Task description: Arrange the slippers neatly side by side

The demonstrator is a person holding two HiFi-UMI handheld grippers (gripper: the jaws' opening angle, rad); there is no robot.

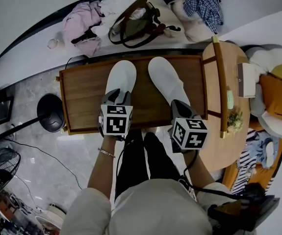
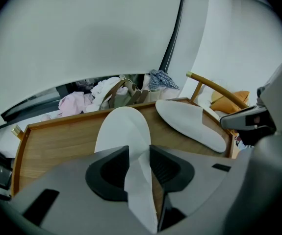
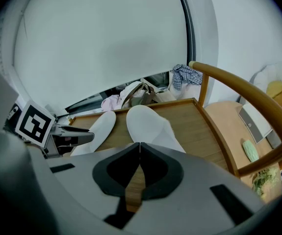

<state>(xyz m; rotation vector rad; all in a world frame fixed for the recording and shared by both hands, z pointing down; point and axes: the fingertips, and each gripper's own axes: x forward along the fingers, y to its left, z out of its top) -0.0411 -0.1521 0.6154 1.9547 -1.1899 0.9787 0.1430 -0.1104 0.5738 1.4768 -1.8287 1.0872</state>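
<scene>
"Slippers first: where are they?"

"Both are on the wooden table point(image 1: 82, 92), toes pointing away from the person. The left slipper point(image 1: 121, 77) lies straight, with its long axis running directly away. The right slipper point(image 1: 166, 82) lies slanted: its toe leans in toward the left one and its heel swings out to the right. So the toes are near each other and the heels are well apart."

"And the grippers?"

"Each sits at the heel of its own slipper. The left gripper point(image 2: 139, 151) is clenched on the left slipper's heel, which bunches up white between its jaws. The right gripper point(image 3: 140, 148) has its jaws together, with a thin white sliver nipped at the tips. I take that sliver for the right slipper's heel edge."

"Which one does the work?"

"The right one, I'd judge. The crooked slipper is on its side, and that heel needs bringing leftward until both long axes run parallel. The left slipper can serve as the reference."
</scene>
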